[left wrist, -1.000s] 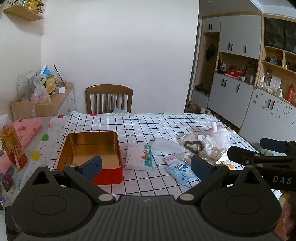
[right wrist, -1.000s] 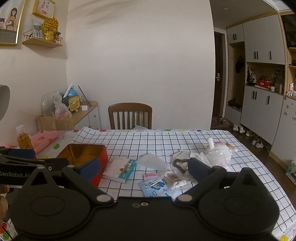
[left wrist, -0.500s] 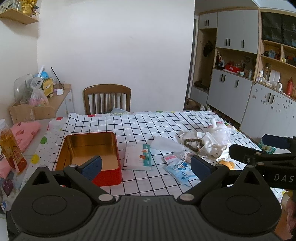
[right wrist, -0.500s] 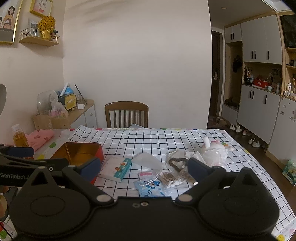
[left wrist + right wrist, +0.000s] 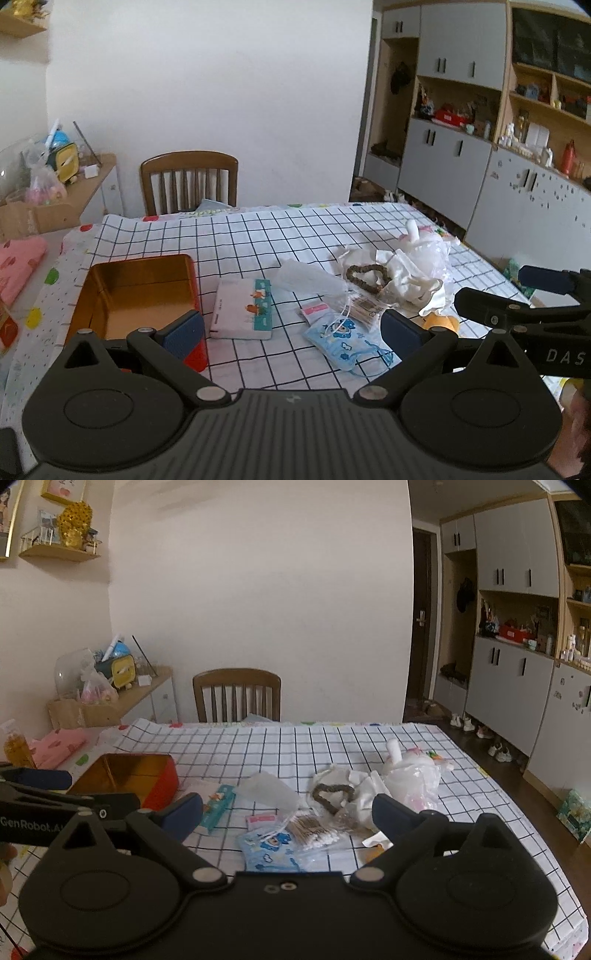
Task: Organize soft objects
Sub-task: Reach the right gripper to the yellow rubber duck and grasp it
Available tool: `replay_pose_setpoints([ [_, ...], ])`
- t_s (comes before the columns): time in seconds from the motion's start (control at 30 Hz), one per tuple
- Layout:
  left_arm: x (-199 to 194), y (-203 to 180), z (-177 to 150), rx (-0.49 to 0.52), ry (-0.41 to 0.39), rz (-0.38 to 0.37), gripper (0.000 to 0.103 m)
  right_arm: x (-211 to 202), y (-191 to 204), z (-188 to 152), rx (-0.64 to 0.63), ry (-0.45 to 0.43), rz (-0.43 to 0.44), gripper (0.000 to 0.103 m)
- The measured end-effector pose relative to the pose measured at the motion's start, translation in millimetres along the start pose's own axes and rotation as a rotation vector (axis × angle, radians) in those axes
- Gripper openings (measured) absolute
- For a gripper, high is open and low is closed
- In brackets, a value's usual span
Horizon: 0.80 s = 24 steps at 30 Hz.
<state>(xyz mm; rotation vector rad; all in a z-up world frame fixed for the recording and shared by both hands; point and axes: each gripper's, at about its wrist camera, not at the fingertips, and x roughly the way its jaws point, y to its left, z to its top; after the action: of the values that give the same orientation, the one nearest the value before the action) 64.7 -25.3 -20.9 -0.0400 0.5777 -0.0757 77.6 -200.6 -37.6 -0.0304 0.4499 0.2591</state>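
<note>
An open red tin (image 5: pixel 140 291) (image 5: pixel 127 777) with a gold inside sits on the checked tablecloth at the left. Right of it lie a white tissue pack (image 5: pixel 243 308), a blue cartoon pouch (image 5: pixel 341 341) (image 5: pixel 271 851), a bag of cotton swabs (image 5: pixel 314 830), a clear bag (image 5: pixel 306 280), a brown bead loop (image 5: pixel 365 277) (image 5: pixel 330 795) and a pile of white soft items (image 5: pixel 421 258) (image 5: pixel 410 771). My left gripper (image 5: pixel 291 330) hovers open above the near table edge, empty. My right gripper (image 5: pixel 288 812) is open and empty too, over the pouch.
A wooden chair (image 5: pixel 190 182) stands at the table's far side. A pink cloth (image 5: pixel 18 264) and a bottle (image 5: pixel 16 747) lie at the left edge. A cluttered side cabinet (image 5: pixel 55 192) is at the left wall, grey cupboards (image 5: pixel 480 147) at the right.
Both grippers have drifted slightly, so the table items sit a little lower and nearer in view. Nothing on the table has moved; both stay open.
</note>
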Motion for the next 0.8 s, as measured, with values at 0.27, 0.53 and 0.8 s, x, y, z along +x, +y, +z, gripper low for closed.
replay_pose_setpoints([
  [0.27, 40, -11, 7, 0.026, 0.028, 0.001, 0.103, 32, -22, -7, -0.011, 0.076, 0.025, 0.09],
  [0.53, 94, -21, 23, 0.048, 0.066, -0.014, 0.103, 66, -48, -14, -0.031, 0.157, 0.03, 0.086],
  [0.8, 165, -32, 43, 0.073, 0.118, -0.017, 0.103, 98, -86, -27, -0.03, 0.255, -0.027, 0.081],
])
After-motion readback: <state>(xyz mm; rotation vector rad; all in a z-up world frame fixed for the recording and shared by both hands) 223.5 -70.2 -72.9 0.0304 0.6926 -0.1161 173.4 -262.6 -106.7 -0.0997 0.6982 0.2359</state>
